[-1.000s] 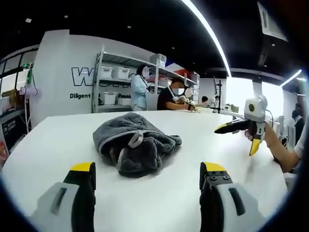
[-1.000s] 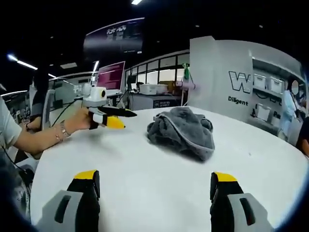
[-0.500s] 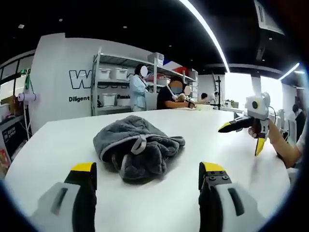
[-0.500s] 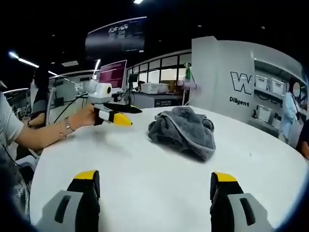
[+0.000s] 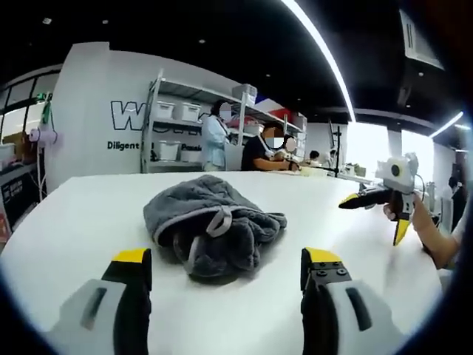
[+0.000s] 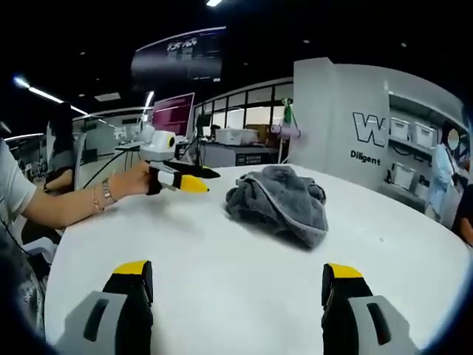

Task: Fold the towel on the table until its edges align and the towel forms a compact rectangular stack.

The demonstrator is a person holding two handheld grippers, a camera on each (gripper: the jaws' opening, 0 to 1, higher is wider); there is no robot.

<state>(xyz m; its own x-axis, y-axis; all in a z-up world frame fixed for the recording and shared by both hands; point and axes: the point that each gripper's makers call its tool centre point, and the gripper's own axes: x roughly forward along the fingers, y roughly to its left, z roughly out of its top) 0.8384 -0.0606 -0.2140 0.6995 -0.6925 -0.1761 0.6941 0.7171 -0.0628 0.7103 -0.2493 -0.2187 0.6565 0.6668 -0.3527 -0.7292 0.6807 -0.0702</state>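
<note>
One white table [image 5: 66, 214], crumpled towel [image 5: 211, 225], shelving [image 5: 177, 122] behind.

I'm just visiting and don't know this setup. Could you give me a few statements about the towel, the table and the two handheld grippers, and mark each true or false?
1. The grey towel lies folded in a neat rectangular stack. False: it sits in a crumpled heap.
2. The table is white. True.
3. The left gripper is clamped on the towel. False: its jaws stand apart, short of the towel, holding nothing.
4. The right gripper is open and holds nothing. True.
5. The towel hangs over the table's edge. False: it rests well in on the tabletop.
</note>
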